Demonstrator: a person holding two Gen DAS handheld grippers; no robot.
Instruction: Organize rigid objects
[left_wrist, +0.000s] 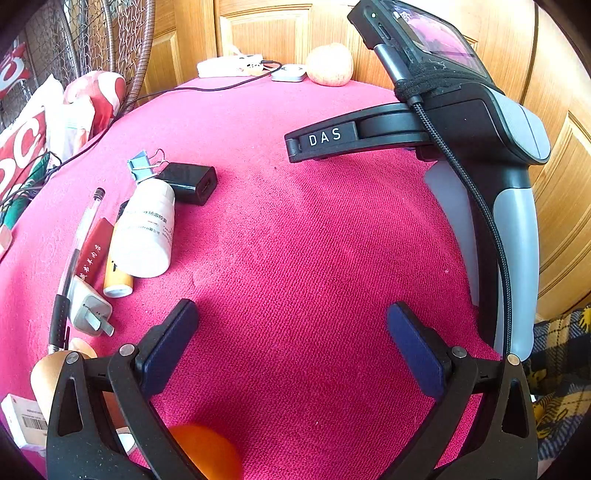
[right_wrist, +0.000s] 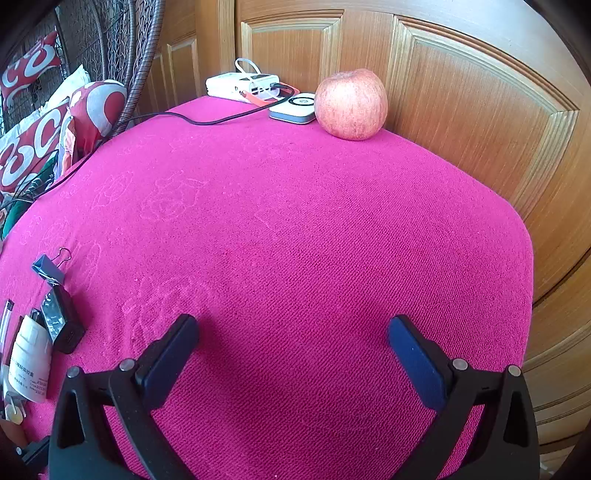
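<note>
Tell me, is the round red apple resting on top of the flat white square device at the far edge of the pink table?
No, the round red apple sits on the pink cloth beside the flat white square device.

A pink cloth (right_wrist: 295, 229) covers the table. An apple (right_wrist: 351, 105) and power bank (right_wrist: 242, 86) sit far. A bottle (left_wrist: 144, 229), charger (left_wrist: 190, 182), clip (left_wrist: 142, 166) and pen (left_wrist: 79, 240) lie left.
</note>
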